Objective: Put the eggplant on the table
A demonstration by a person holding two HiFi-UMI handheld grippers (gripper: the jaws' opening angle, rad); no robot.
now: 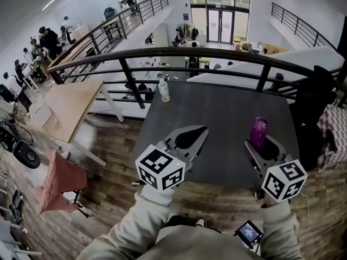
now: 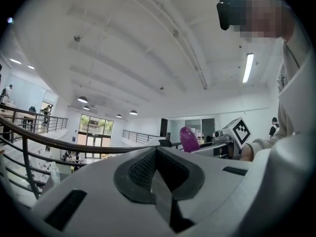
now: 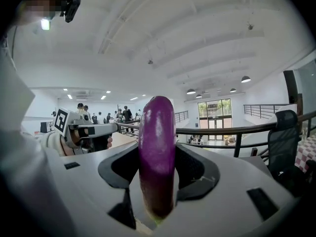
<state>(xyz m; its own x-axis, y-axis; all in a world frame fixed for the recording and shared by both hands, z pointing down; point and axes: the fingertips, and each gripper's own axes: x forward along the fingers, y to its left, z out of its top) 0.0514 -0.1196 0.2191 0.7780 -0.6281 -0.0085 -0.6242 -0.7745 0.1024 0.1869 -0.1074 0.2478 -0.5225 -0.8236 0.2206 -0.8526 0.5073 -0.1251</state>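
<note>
Eggplant (image 3: 157,157) fills the middle of my right gripper view: a long, slim fruit with glossy deep-purple skin, a rounded top and a trace of pale green at its lower end. It stands upright. Its lower part is sunk between the jaws of the right gripper (image 1: 260,143) and its upper part rises clear above them. Those jaws stand wide and press on it from both sides, with the dark pads flanking the purple skin, so I read this as a grip on the fruit.

In the head view the fruit hangs over the right part of the dark tabletop (image 1: 217,110). I cannot tell whether its lower end touches the surface. The left gripper (image 1: 201,130) hovers over the same tabletop, apart from the fruit, its jaws closed tip to tip with nothing between them. In the left gripper view the purple top shows above the other tool, off to the right.

Each marker cube (image 1: 160,168) carries black-and-white square patterns. A clear bottle (image 1: 164,90) stands upright near the far edge of the tabletop, by the railing (image 1: 227,56); its label is too small for me to read. A small lit screen (image 1: 249,232) shows near the person's right sleeve, and its content is also too small to read.
</note>
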